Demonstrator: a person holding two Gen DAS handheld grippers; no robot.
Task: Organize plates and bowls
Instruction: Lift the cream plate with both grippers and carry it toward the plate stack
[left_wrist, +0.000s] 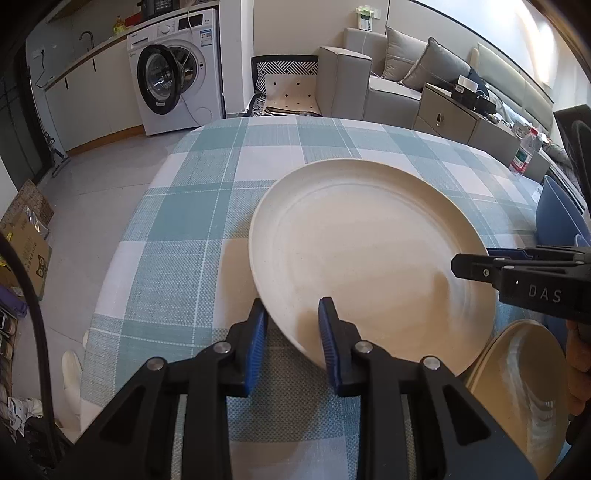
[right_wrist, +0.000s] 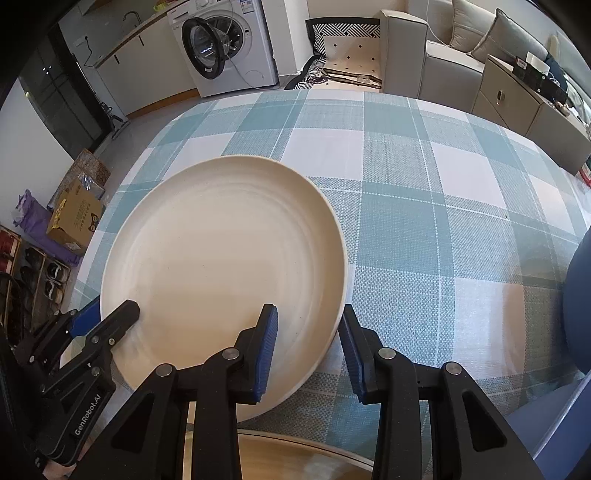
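Observation:
A large cream plate (left_wrist: 373, 258) sits tilted over the checked tablecloth (left_wrist: 207, 206); it also shows in the right wrist view (right_wrist: 221, 266). My left gripper (left_wrist: 293, 328) is open, its blue pads straddling the plate's near left rim. My right gripper (right_wrist: 308, 343) is open, its pads straddling the plate's near right rim. The right gripper also shows in the left wrist view (left_wrist: 517, 273), and the left gripper in the right wrist view (right_wrist: 92, 332). A tan plate (left_wrist: 521, 384) lies near the front edge, also seen in the right wrist view (right_wrist: 295, 458). A blue bowl (left_wrist: 557, 218) stands at the right.
The table's left edge drops to a tiled floor with cardboard boxes (right_wrist: 74, 214) and a shoe rack (right_wrist: 33, 273). A washing machine (left_wrist: 173, 70), a sofa (left_wrist: 391, 74) and a cabinet (left_wrist: 454, 114) stand beyond the far edge. A water bottle (left_wrist: 526, 151) stands at the far right.

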